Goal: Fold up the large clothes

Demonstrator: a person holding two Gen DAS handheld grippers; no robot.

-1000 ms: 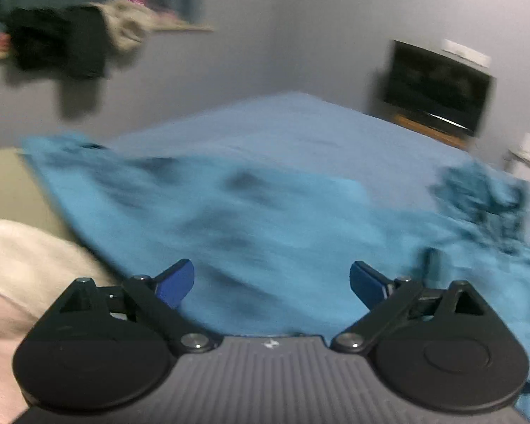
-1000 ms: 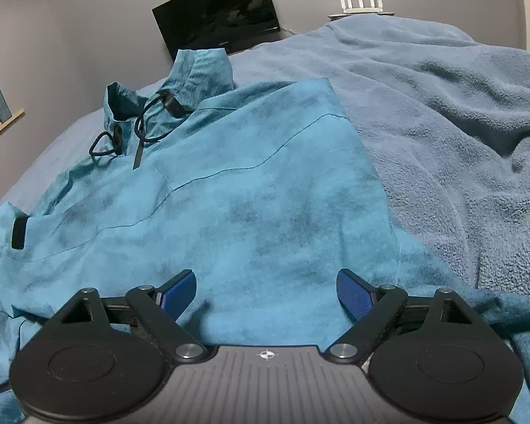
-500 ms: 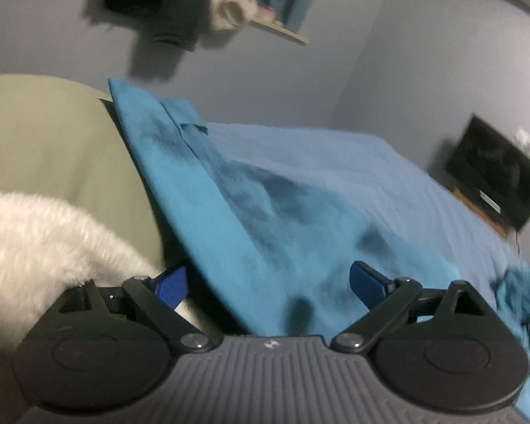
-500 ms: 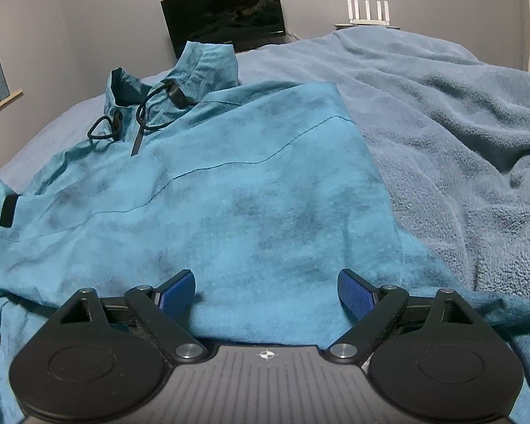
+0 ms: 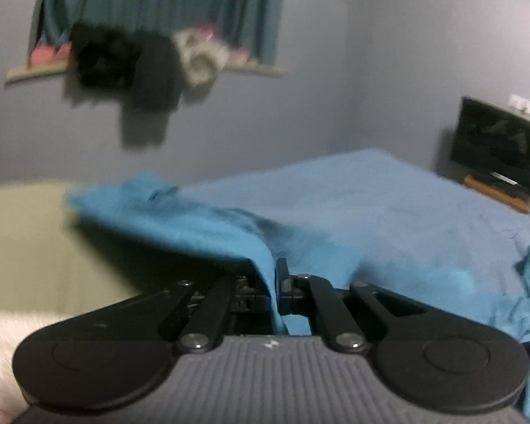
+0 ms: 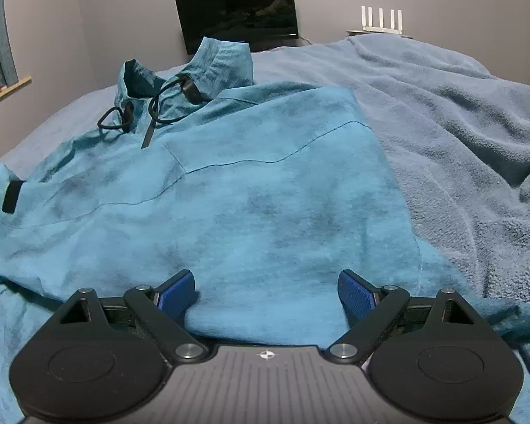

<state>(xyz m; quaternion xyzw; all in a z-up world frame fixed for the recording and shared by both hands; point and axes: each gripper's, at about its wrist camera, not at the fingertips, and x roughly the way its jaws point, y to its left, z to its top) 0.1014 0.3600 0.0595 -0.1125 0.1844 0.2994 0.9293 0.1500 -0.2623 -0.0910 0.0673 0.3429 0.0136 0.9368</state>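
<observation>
A large teal hooded garment [image 6: 265, 205] lies spread on the bed, its hood and black drawcords [image 6: 166, 106] at the far end. My right gripper [image 6: 266, 291] is open, its blue pads just above the garment's near part. In the left wrist view, my left gripper [image 5: 274, 282] is shut on an edge of the teal garment [image 5: 208, 226], whose cloth drapes away from the jaws over the bed's left side.
The bed carries a blue fleece blanket [image 6: 459, 134], rumpled at the right. A dark TV [image 6: 236, 10] stands against the far wall, also in the left wrist view [image 5: 498, 145]. A windowsill with dark clothes [image 5: 130, 63] is on the left wall. A white fluffy item [image 5: 0, 353] lies lower left.
My left gripper has closed on the garment's edge; it was open half a second ago. The left view has swung. My right gripper stays open and has hardly moved.
</observation>
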